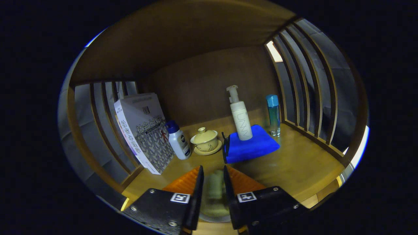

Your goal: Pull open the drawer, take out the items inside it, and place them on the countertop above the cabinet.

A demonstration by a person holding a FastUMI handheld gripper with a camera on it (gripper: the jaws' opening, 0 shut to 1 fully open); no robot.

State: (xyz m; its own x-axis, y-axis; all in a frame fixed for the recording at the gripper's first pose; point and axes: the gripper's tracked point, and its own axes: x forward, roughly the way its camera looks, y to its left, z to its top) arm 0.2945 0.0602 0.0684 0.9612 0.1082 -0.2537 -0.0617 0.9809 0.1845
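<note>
Cabinet nook: smooth brown wooden walls and ceiling, with slatted wooden sides of thin curved bars to the left and right.
Tabletop: glossy yellow-brown wooden tabletop, faint grain, carrying everything ahead of the tongs.
Book: thick grey-and-white paperback book, standing on end and leaning against the left slats; large Chinese characters on the cover and spine, too distorted to read surely.
Cloth: folded bright blue fleecy cloth with a dark edge loop, lying flat just beyond the right finger.
Pump bottle: tall white plastic cylinder pump bottle, upright on the cloth, long axis vertical, nozzle pointing left; pale letters "UNNY" run up its side.
Blue bottle: slim clear bottle with a blue cap, upright near the right slats.
Squat bottle: small white plastic bottle with a dark blue cap, leaning towards the book, label unreadable.
Lidded cup: cream ceramic lidded cup on a saucer, round with a knobbed lid, between the squat bottle and the cloth.
Tongs: tongs nearly closed, gripping a blurred pale glassy rounded object between both fingers, over the tabletop's near edge; its shape and direction cannot be told.
</note>
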